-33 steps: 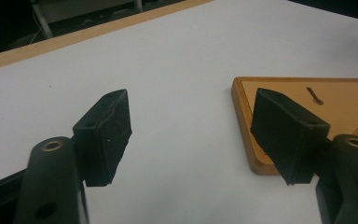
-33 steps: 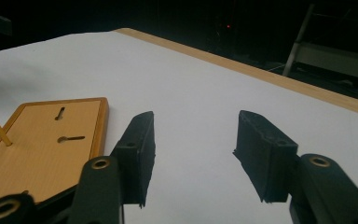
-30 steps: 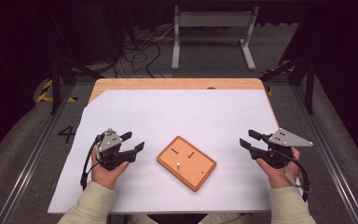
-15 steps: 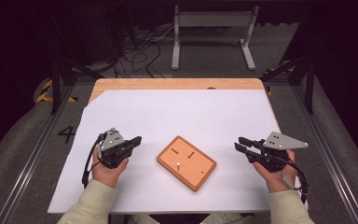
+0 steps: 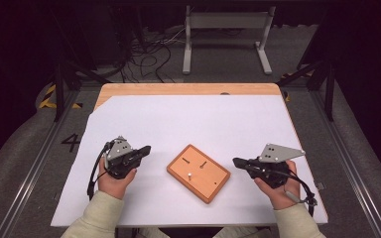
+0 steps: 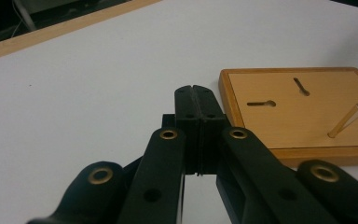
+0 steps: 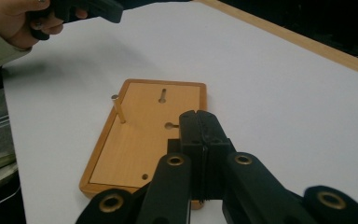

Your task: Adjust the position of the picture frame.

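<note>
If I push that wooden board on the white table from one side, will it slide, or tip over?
The wooden board lies flat and low on the smooth white table, so it would probably slide, not tip. It looks rigid and fairly light. Its upright peg might catch a jaw, turning the board.

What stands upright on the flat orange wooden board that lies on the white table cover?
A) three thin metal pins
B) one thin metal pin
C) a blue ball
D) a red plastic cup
B: one thin metal pin rises from the flat orange wooden board, near two keyhole-shaped slots, and nothing else stands on the board; the left gripper view also shows this single pin.
</note>
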### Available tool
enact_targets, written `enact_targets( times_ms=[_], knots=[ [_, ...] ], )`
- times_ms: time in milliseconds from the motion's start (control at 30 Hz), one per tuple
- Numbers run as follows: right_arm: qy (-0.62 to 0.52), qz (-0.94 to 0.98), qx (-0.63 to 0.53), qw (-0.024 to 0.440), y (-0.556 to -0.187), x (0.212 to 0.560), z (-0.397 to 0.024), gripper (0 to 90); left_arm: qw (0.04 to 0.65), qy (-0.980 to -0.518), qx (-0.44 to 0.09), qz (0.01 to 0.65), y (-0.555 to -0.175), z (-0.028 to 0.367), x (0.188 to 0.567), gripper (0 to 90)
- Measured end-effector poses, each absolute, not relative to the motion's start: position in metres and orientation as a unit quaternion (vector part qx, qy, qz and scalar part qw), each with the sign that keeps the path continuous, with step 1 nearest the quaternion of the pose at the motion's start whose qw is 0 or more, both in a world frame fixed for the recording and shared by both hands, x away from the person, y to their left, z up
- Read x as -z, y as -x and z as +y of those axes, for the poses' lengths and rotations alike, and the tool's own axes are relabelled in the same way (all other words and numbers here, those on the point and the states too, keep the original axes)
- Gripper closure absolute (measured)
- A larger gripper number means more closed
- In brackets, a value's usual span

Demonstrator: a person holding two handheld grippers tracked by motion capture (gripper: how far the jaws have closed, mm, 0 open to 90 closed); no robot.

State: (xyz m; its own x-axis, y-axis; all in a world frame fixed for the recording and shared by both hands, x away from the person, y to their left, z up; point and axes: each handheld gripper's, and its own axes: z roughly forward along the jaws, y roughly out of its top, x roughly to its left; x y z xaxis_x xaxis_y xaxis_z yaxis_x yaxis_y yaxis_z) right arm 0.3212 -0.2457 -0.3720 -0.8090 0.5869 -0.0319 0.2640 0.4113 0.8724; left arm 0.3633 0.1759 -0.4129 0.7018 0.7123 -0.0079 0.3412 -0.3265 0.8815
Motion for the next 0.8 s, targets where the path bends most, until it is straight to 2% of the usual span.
enact_targets(
  times_ms=[800],
  knots=[
    [-0.201,0.900,-0.379,0.078,-0.317,0.408,-0.166,90.0,0.465,-0.798,-0.182,0.337,-0.364,0.178,0.415,89.4]
  ],
)
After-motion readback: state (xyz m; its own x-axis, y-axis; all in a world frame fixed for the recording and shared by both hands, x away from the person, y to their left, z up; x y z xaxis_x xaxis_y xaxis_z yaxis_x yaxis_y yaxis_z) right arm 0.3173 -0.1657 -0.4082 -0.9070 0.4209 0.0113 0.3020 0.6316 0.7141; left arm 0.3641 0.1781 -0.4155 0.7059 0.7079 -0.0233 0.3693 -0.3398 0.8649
